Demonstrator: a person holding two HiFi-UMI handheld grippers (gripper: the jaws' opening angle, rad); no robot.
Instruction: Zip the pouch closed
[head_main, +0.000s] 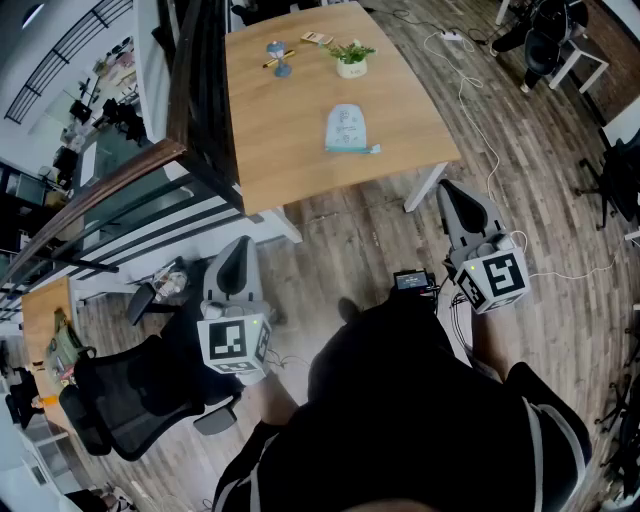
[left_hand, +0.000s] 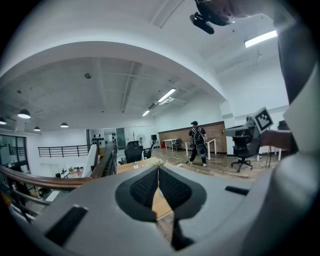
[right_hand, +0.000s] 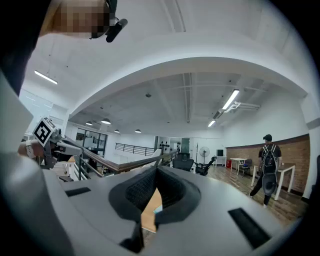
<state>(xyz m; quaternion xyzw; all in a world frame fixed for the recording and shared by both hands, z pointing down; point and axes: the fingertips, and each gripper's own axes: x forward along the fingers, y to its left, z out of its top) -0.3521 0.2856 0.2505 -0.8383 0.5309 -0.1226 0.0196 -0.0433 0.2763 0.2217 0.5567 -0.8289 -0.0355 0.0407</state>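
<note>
Left gripper: jaws pressed together, empty, over floor, well short of table.
Pouch: flat on table, teal zip edge nearest, untouched.
Right gripper: jaws pressed together, empty.
Risk: slider pulled with 1 claw, pouch unbraced; likely whole-pouch drag.
</note>
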